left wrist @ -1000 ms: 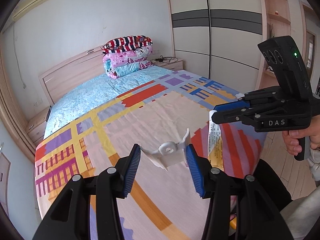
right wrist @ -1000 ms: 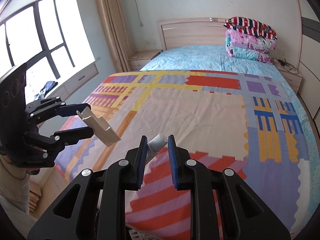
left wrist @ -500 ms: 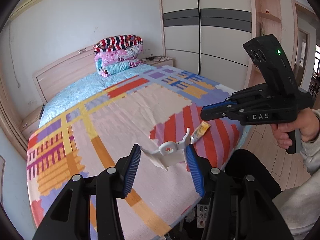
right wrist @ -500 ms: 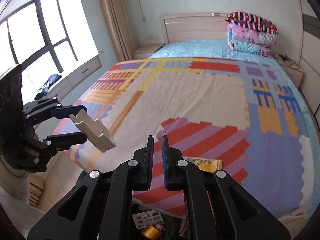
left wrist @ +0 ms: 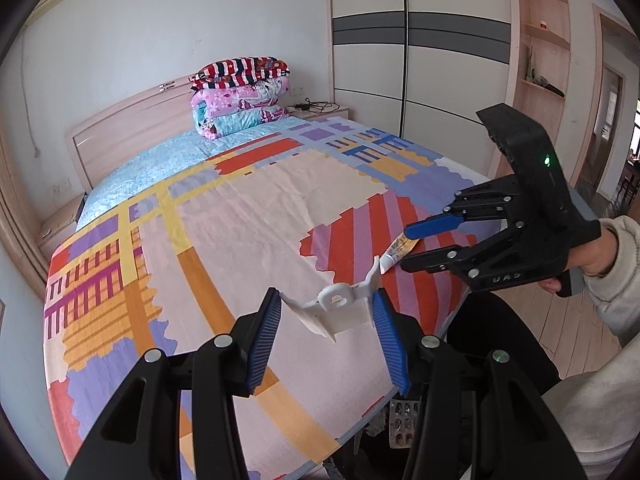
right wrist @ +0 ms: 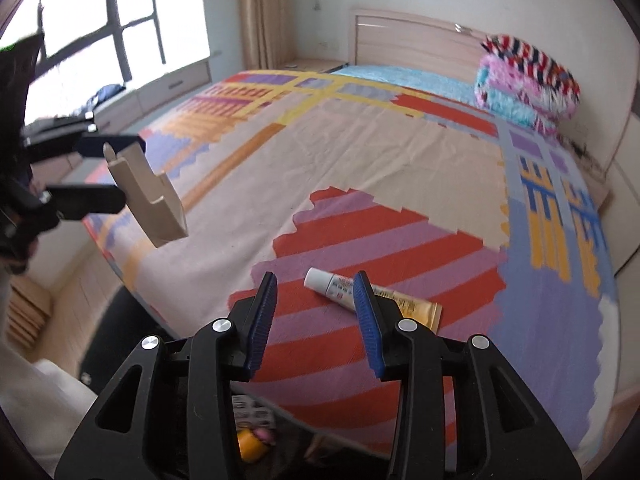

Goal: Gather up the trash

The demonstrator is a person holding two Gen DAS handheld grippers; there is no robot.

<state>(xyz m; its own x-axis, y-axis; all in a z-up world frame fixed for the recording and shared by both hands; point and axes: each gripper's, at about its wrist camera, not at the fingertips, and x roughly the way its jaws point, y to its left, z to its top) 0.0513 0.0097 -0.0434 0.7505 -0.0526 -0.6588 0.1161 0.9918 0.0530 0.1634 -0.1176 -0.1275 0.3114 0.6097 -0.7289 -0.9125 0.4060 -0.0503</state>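
Observation:
My left gripper [left wrist: 326, 338] is shut on a white plastic bracket [left wrist: 340, 306], held above the foot of the bed; the right wrist view shows the same piece [right wrist: 148, 194] in the left gripper [right wrist: 104, 174]. A yellow tube with a white cap [right wrist: 370, 296] lies on the red-striped patch of the blanket; it also shows in the left wrist view [left wrist: 398, 250]. My right gripper [right wrist: 314, 320] is open and empty just above the tube's cap end, and appears in the left wrist view [left wrist: 406, 250].
The bed has a patterned blanket [left wrist: 240, 216] and folded quilts [left wrist: 240, 94] at the headboard. A dark bag [left wrist: 500, 340] below the bed's foot holds a blister pack [left wrist: 402, 420] and a yellow object [right wrist: 250, 444]. A wardrobe [left wrist: 420, 60] stands to the right.
My right gripper let the tube fall on the blanket, shut, then opened again above it. My left gripper kept its hold on the white bracket and shifted slightly.

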